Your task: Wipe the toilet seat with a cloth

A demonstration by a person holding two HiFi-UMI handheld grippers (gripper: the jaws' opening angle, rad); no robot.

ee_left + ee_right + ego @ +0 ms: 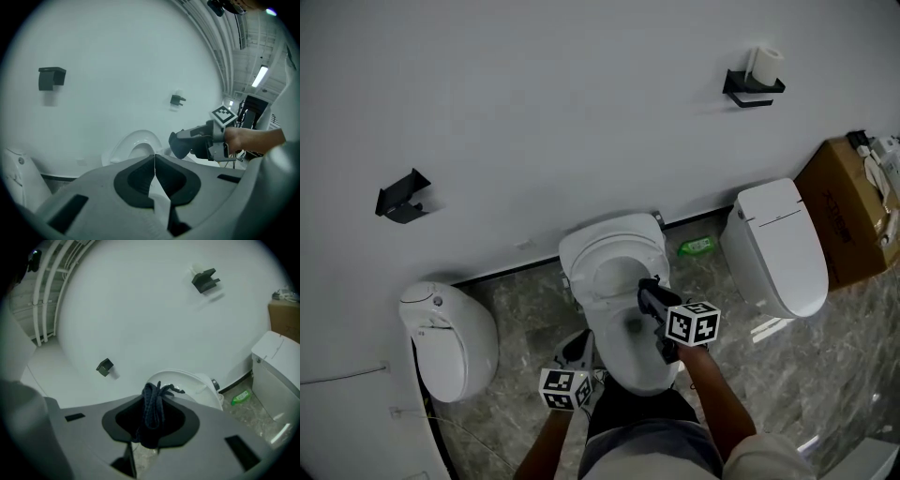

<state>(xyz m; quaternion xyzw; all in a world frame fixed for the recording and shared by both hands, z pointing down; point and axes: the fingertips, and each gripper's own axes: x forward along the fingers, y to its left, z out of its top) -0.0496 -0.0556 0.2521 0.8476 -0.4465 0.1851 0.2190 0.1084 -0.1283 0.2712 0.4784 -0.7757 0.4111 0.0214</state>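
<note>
**tilefan:** So where's the cloth right now, and what are your two grippers doing?

**me:** My right gripper [152, 401] is clamped on the cloth [153, 409]. It's a dark blue bunched-up thing, pinched between the jaws with its loose end poking out past the tips. In the head view that gripper is out over the bowl of the middle toilet [637, 380], tips pointing at the wall [534, 112].

**tilefan:** And the seat?

**me:** The toilet seat [581, 267] is the white ring straight ahead of the cloth, and it looks tipped up toward the wall. The cloth is right near its lower edge, but I can't tell if it's actually touching.

**tilefan:** Left one?

**me:** My left gripper [154, 157] has its jaws closed tip to tip. It sits low by the toilet's left side, close to me, aimed across at the seat and at my other gripper. There's a pale sliver behind the tips that I can't make out.

**tilefan:** Anything else around?

**me:** A green bottle [697, 247] lies on the floor by the wall, just right of the toilet.
</note>
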